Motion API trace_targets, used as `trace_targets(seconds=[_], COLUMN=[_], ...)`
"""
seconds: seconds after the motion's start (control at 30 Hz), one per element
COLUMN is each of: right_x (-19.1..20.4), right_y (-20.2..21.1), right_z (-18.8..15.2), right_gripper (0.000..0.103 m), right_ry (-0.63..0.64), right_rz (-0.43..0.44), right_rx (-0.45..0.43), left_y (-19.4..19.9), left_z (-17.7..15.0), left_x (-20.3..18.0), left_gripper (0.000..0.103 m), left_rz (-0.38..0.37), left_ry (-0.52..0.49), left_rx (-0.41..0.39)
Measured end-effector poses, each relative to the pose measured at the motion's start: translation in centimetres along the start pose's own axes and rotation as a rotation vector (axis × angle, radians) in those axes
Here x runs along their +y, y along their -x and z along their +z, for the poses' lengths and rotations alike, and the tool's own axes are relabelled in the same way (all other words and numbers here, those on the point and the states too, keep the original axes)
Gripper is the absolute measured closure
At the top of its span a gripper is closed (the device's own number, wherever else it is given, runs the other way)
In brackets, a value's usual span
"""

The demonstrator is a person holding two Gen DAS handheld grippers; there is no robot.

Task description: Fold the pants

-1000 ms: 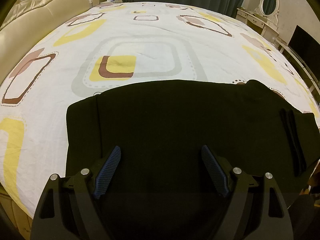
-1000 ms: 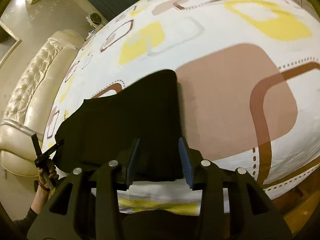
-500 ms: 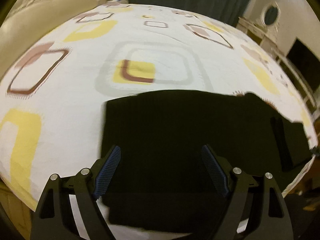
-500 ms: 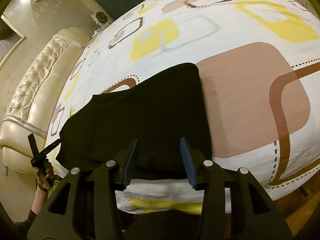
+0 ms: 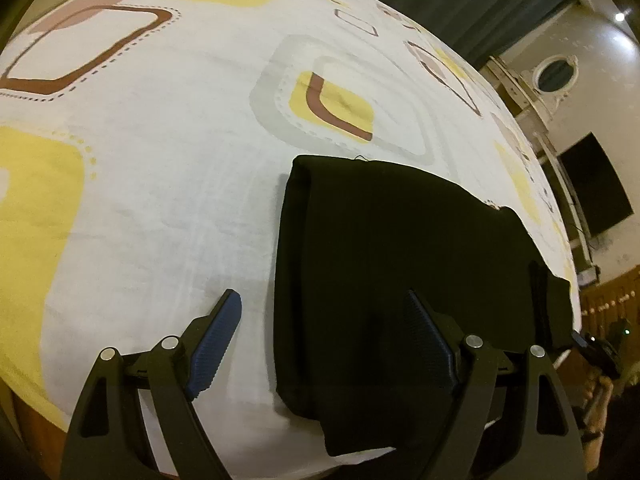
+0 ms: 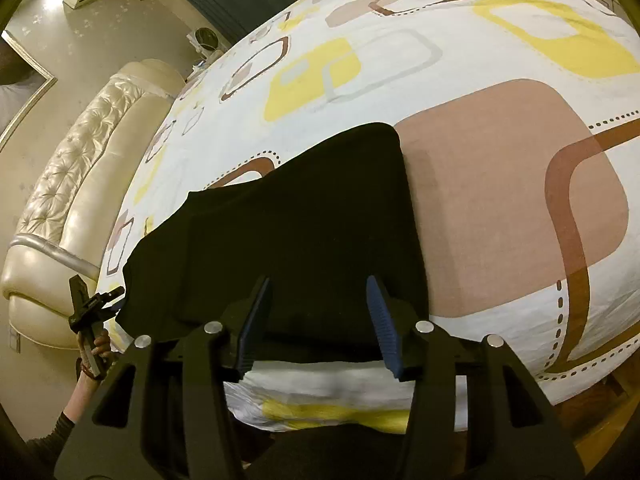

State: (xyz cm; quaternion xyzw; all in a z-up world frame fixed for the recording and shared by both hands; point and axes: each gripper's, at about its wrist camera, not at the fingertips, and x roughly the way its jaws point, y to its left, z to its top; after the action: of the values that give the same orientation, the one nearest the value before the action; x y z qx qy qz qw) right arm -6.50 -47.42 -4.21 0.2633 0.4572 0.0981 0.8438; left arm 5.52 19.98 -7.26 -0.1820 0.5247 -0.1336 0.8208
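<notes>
Pants (image 5: 400, 280) lie flat on the bed (image 5: 160, 200), a dark, roughly rectangular bundle near the bed's front edge, right under both of your tools. Your left hand-held gripper (image 5: 320, 344) hovers with its jaws spread wide and nothing between them; the fold's left edge runs up between its fingers, so one blue pad (image 5: 214, 344) sits over bare sheet and the other over black cloth. That placement suits either pinching that edge or smoothing it down. Your right hand-held gripper (image 6: 318, 322) also stands open and empty, though less widely, with the cloth's near hem just ahead of its fingertips and the pants' right edge beyond its right finger. From the right view you can see the left tool off to the far left, by the headboard (image 6: 72, 184) end. Judging by the tidy outline and visible layering, at least one fold is done; the bundle sits near the edge probably so you can reach it without leaning.
</notes>
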Motion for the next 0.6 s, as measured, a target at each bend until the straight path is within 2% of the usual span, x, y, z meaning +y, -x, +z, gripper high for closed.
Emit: trace_targets(seconds=[0.13,0.27,0.3,0.37,0.4,0.43,0.47,0.53,0.6], right_x=[0.0,-0.1,-0.2,-0.3,-0.3,-0.3,-0.3,-0.4,-0.5], right_y=[0.0,-0.1,0.0,0.0,0.0,0.0,0.0,0.0,-0.1], right_z=[0.0,-0.1,-0.1,-0.1,0.0,0.0,0.0,0.0,0.1], right_gripper=[0.053,0.052,0.052,0.052,0.051,0.051,0.051,0.051,0.051], right_ry=[-0.004,-0.006,-0.007,-0.013,-0.017,-0.020,-0.021,-0.024,-0.025], right_rz=[0.004,0.007,0.007,0.012,0.015,0.018,0.020,0.023,0.024], right_rx=[-0.002,-0.005,-0.004,-0.006,-0.006,-0.008,-0.009,-0.011,-0.013], left_y=[0.1,-0.7,-1.0,-1.8,-2.0,-2.1,-2.3,-2.7,-2.9], left_z=[0.4,0.4,0.4,0.4,0.5,0.7,0.8,0.9,0.9], left_x=[0.9,-0.1,-0.4,-0.9,-0.9,-1.0,-1.0,-0.7,-0.6], left_gripper=[0.021,0.025,0.029,0.045,0.047,0.052,0.066,0.082,0.086], left_rz=[-0.063,-0.076,-0.091,-0.121,-0.121,-0.126,-0.134,-0.157,-0.176], left_ry=[0.017,0.002,0.000,0.014,0.018,0.020,0.027,0.064,0.084], left_rx=[0.029,0.029,0.032,0.053,0.053,0.051,0.055,0.076,0.082])
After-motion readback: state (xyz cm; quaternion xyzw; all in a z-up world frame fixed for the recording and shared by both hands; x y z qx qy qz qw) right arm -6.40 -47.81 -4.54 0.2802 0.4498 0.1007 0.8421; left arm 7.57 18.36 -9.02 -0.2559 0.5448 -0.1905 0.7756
